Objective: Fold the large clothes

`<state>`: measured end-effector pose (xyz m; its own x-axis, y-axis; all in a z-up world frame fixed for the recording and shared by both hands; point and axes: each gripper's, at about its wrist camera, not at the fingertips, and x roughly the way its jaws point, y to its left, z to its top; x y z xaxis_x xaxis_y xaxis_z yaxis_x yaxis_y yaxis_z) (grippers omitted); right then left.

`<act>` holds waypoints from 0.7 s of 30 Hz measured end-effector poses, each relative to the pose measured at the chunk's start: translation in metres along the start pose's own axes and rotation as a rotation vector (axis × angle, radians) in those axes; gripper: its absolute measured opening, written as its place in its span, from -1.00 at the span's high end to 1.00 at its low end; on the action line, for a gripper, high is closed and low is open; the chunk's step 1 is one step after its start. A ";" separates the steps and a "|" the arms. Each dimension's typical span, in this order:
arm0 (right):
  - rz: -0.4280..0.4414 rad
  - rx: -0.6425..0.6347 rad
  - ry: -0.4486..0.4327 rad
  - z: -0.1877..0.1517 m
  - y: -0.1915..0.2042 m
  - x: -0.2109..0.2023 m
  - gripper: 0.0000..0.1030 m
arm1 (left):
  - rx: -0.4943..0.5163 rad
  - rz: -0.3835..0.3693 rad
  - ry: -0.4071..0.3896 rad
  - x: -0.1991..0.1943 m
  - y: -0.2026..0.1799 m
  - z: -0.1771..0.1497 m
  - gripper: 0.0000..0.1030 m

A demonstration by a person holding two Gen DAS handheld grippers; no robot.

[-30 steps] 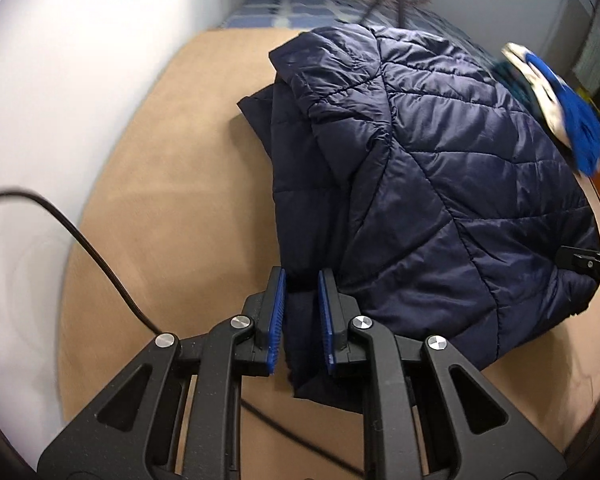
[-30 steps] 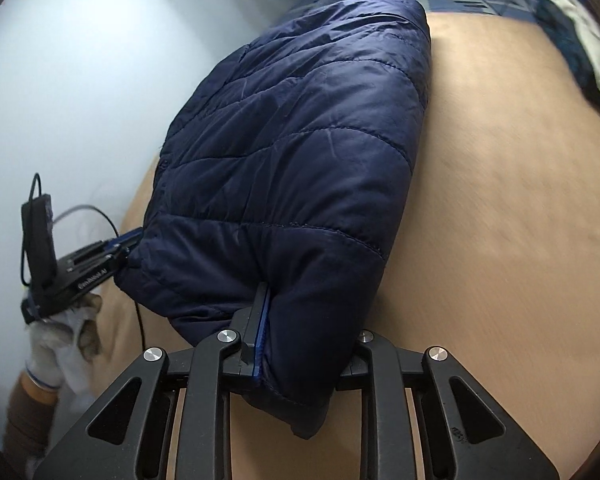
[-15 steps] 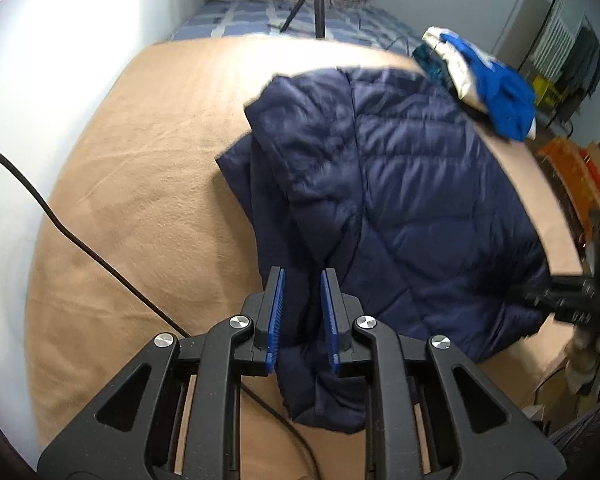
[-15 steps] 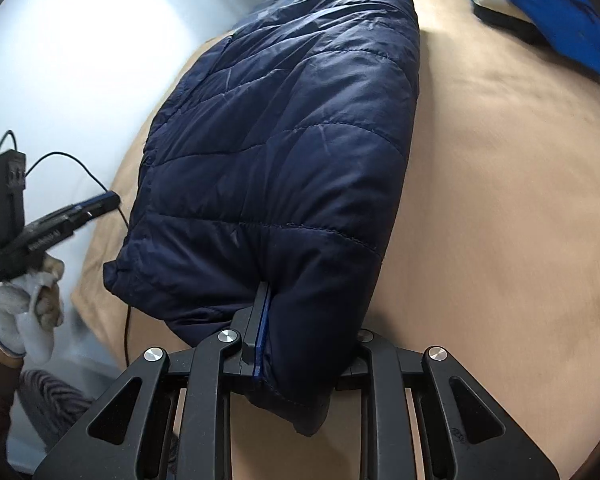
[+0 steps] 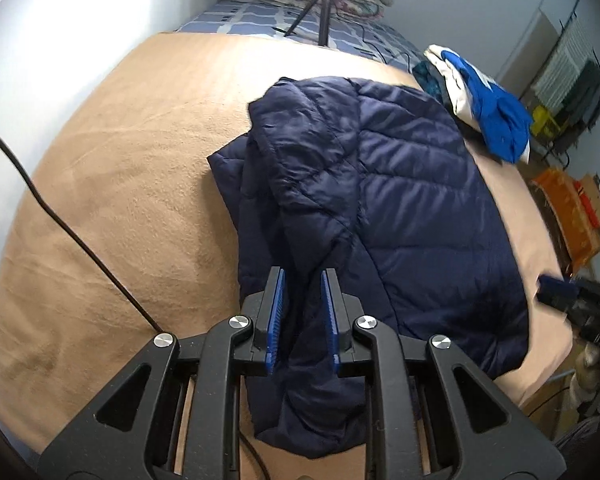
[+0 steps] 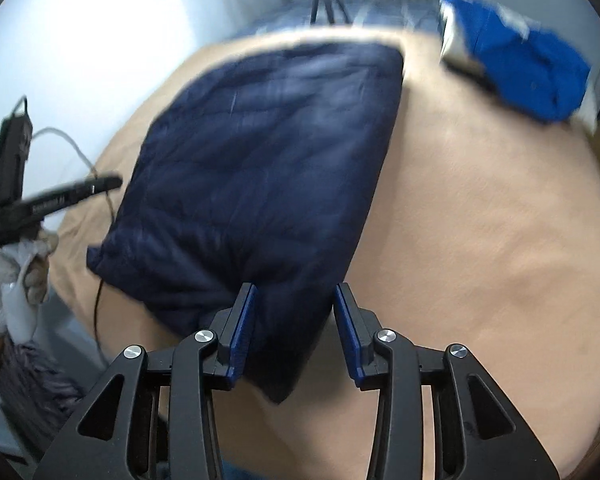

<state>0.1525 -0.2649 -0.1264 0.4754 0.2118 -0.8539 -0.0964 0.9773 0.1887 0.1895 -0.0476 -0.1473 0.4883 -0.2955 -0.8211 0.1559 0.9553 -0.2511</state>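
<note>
Right hand-held gripper (image 6: 294,328) now lifted, jaws opening, quilted navy puffer jacket (image 5: 400,208) corner loose between; left hand-held gripper (image 5: 302,316) narrow, fold between pads, grip unclear. Jacket folded on tan fleece bed (image 5: 120,200).

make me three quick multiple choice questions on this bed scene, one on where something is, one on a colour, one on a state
1. Where does the pile of blue and white clothes lie?
A. on the far right part of the bed, beyond the jacket
B. under the jacket
C. on the floor by the wall

2. What colour is the puffer jacket?
A. orange
B. navy blue
C. white

3. How does the right gripper stand at the jacket's corner?
A. clamped flat with no gap
B. jaws opening, corner between them
C. far from the jacket, over bare blanket

Answers: 1 A, the pile sits past the jacket's far right edge on the tan blanket. 2 B, the quilted fabric is dark navy. 3 B, a gap shows beside the right pad, with the corner between the pads.
</note>
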 end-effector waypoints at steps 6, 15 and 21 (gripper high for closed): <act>0.036 0.037 -0.211 0.085 -0.017 0.002 0.27 | -0.011 0.001 0.006 0.013 0.003 0.000 0.66; -0.007 0.055 -0.220 0.168 -0.036 0.092 0.33 | -0.012 0.002 -0.023 0.018 0.006 0.013 0.66; -0.026 0.023 -0.118 0.179 -0.026 0.158 0.33 | -0.024 0.005 -0.010 0.024 0.015 0.019 0.66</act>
<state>0.3872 -0.2585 -0.1796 0.5771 0.1831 -0.7959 -0.0636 0.9817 0.1797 0.2196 -0.0400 -0.1609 0.4973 -0.2908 -0.8174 0.1332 0.9566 -0.2592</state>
